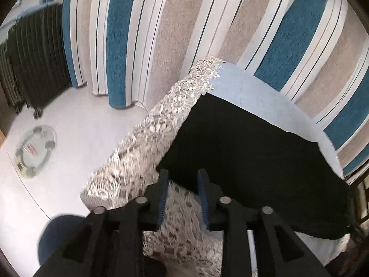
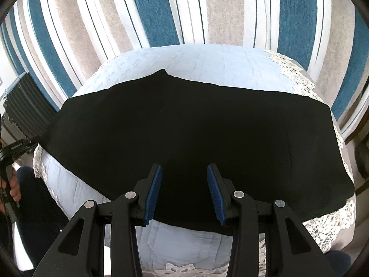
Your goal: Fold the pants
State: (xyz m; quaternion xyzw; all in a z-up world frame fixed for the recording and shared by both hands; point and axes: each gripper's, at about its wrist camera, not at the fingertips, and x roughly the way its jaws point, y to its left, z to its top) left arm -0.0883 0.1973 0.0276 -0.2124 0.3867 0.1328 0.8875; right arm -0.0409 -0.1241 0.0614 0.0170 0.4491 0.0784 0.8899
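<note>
Black pants [image 2: 196, 127] lie flat across a table with a light blue quilted cloth [image 2: 207, 64]. My right gripper [image 2: 183, 167] is open and empty, hovering over the near edge of the pants. In the left wrist view the pants [image 1: 253, 161] cover the table's right part. My left gripper [image 1: 183, 172] is open and empty at the pants' left end, over the lace trim [image 1: 161, 120]. The left gripper also shows at the far left of the right wrist view [image 2: 27, 142].
Striped blue, beige and white curtains [image 2: 184, 11] hang behind the table. A dark ribbed radiator [image 1: 34, 64] stands left on the pale floor, with a round bathroom scale [image 1: 34, 152] nearby. My dark-trousered leg [image 2: 34, 196] stands by the table's left side.
</note>
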